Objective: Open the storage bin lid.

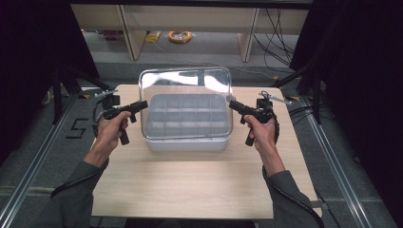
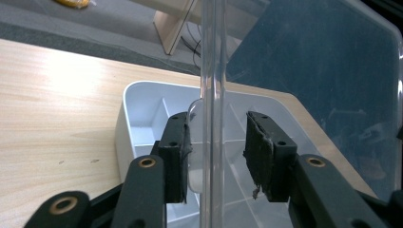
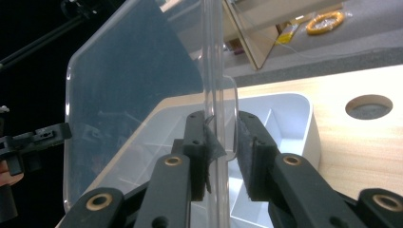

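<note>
Both hands hold grippers at a clear lid (image 1: 185, 102) standing up over the white divided box (image 1: 187, 124). Left gripper (image 2: 216, 154) straddles one lid edge, jaws apart. Right gripper (image 3: 222, 149) has closed in on the opposite edge; can't tell if it's pinching.

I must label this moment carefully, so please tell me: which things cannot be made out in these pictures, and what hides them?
- High view: contents of the box; its compartments lie behind the glare on the raised clear lid.
- Left gripper view: the left hand-held gripper straddles the lid edge; contact of the pads is not clear.
- Right gripper view: the right hand-held gripper is nearer the edge; firm clamping is not certain.
</note>
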Tool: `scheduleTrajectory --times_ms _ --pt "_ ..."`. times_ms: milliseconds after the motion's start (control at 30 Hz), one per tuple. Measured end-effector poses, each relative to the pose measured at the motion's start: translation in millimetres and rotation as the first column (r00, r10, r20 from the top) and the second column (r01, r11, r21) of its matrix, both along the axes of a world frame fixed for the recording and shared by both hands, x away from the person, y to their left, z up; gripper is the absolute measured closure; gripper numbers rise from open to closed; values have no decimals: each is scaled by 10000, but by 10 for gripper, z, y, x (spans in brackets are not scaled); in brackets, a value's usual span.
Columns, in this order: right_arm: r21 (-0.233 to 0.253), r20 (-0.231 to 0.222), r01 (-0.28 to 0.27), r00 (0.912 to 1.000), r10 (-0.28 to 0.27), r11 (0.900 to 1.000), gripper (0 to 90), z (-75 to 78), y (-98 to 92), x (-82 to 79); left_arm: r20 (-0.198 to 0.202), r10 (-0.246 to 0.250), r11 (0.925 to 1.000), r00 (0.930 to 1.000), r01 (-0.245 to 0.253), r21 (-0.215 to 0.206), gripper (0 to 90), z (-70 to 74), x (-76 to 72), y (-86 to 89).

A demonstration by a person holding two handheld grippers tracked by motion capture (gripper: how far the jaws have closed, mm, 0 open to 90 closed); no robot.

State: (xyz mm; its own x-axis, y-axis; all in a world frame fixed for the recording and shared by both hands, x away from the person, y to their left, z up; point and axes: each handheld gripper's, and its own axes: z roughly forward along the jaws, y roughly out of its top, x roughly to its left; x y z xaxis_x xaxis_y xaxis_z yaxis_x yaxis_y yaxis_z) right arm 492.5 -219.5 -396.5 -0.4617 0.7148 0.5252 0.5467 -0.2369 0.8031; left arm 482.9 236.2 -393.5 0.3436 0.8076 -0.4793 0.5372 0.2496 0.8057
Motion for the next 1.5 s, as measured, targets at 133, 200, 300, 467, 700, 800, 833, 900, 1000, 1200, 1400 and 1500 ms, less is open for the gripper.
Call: scheduleTrajectory --times_ms 133,200,300,467,700,800,833,900,1000,1200,1400,1500 --pt "43 219 -97 9997 96 9999 762 73 -25 -130 127 -151 9999 9998 151 21 609 32 -100 -3" --pt "-6 428 -133 9990 133 9999 764 99 -37 -191 196 -199 9998 9996 199 1 607 45 -144 -6" --pt "-178 755 -164 9970 177 9997 766 132 -53 -266 291 -198 9998 9994 198 -5 604 70 -214 -11" --pt "-205 782 -215 9967 230 9996 767 171 -64 -397 468 -316 9992 9984 304 276 599 49 -366 -31" --pt "-245 751 -358 9965 376 9991 769 57 -93 -588 255 -486 9985 9985 479 279 598 -87 -519 -37" --pt "-337 831 -345 9958 372 9988 769 7 -95 -645 193 -553 9978 9983 546 379 596 -142 -562 -49" --pt "-371 923 -315 9951 348 9988 769 -24 -109 -664 138 -579 9975 9982 573 417 596 -161 -575 -49" --pt "-159 720 -313 9969 323 9994 770 -47 -108 -707 18 -614 9976 9981 613 321 597 -199 -597 -53" --pt "-192 807 -306 9962 320 9993 771 -112 -132 -745 -43 -662 9972 9978 663 359 598 -237 -634 -56" --pt "-4 643 -418 9971 418 9991 771 -208 -131 -849 -22 -704 9965 9975 705 440 599 -264 -706 -51" --pt "215 174 -360 9992 357 9991 771 -268 -124 -987 -84 -815 9956 9966 818 450 602 -326 -826 -33" --pt "96 288 -417 9987 414 9991 772 -319 -131 -1041 -51 -868 9950 9962 870 486 603 -357 -883 -21"
